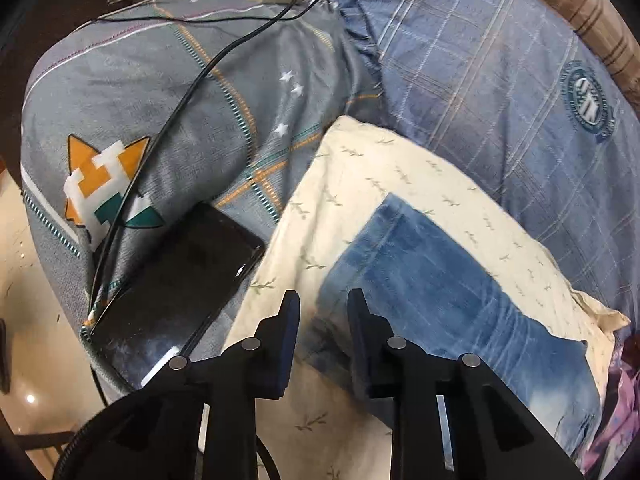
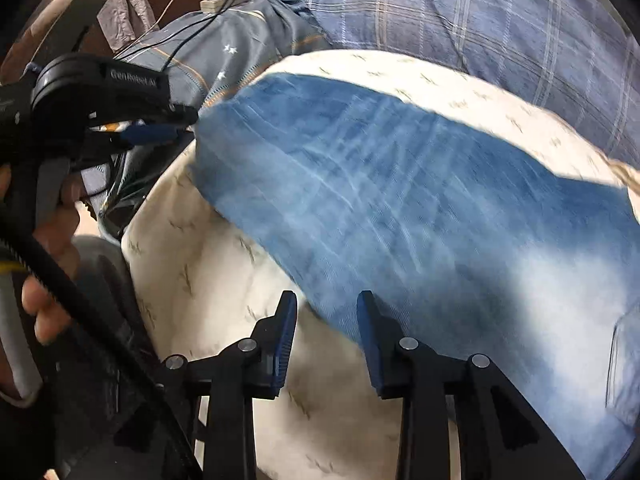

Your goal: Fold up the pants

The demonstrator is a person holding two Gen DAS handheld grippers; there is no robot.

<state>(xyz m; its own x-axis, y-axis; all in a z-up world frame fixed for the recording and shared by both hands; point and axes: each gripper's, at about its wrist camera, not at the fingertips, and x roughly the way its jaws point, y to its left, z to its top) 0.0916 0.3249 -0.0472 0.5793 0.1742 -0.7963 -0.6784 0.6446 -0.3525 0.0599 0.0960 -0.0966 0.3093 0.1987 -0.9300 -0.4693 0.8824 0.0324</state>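
Jeans (image 2: 400, 200) lie on the cream pillow (image 2: 224, 280), both grippers (image 1: 323, 304) (image 2: 326, 306) spread, next grabbing an edge to fold.

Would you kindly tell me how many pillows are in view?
2: a grey pillow at far left under the cables, a blue checked pillow at far right. More may be hidden.

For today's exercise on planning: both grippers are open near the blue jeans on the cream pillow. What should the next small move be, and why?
Probably close the left gripper on the jeans edge between its fingers. Both it and the right gripper are open and grip nothing, so no fold can begin until the denim lying on the pillow is held.
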